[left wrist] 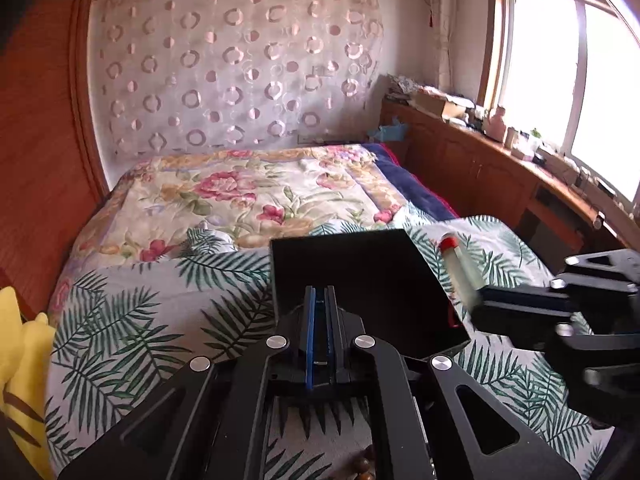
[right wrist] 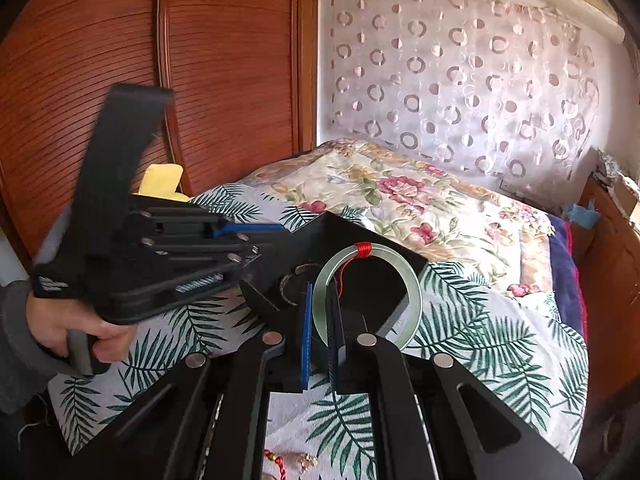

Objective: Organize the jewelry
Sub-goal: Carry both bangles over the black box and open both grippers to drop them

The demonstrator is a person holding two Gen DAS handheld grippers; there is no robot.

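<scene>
Right tongs (right wrist: 320,300) clamped on pale bangle (right wrist: 412,280) above black tray (right wrist: 416,258), left tongs (left wrist: 320,300) together, seemingly empty.

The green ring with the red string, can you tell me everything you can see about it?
The bangle is a pale green, smooth, slightly see-through hoop that looks like jade or glass. Red thread is wound tightly round its top, and a loose strand hangs down inside. The right gripper is shut on its lower left edge and holds it upright, above the open black box on the leaf-print cloth. From the left wrist view it looks blurred.
</scene>
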